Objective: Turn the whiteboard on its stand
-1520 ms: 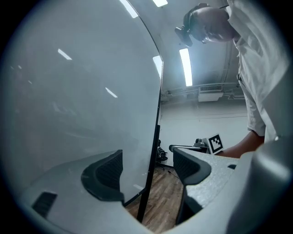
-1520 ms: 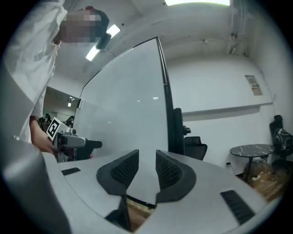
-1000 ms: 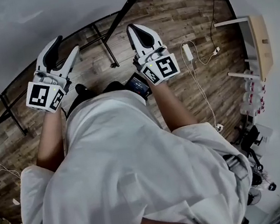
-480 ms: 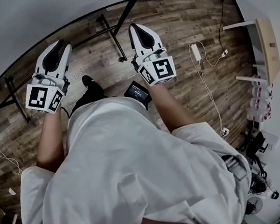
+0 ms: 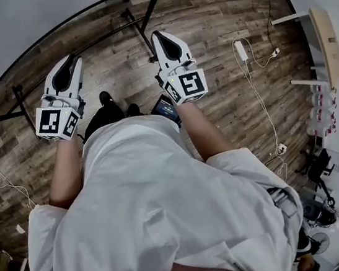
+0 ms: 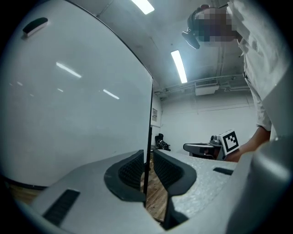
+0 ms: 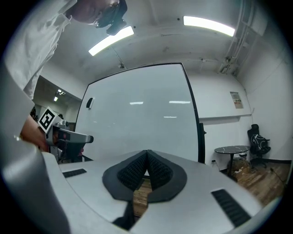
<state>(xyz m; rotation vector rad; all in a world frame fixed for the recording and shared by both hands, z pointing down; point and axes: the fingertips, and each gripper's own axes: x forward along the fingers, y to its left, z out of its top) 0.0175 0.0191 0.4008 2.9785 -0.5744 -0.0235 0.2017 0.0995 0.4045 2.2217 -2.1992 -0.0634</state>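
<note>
Head view: whiteboard [image 5: 17,34] beside wooden floor [image 5: 219,43]

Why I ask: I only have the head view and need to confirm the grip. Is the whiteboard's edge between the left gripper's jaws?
Observer: Yes. In the left gripper view the whiteboard's black side edge runs upright between the jaws of the left gripper, which are closing.
Operator: Clamped yet?
Observer: Not quite. The floor shows through a gap between that edge and the right-hand pad.
Operator: And the right gripper?
Observer: The right gripper is shut on nothing and points at the board's white face.
</note>
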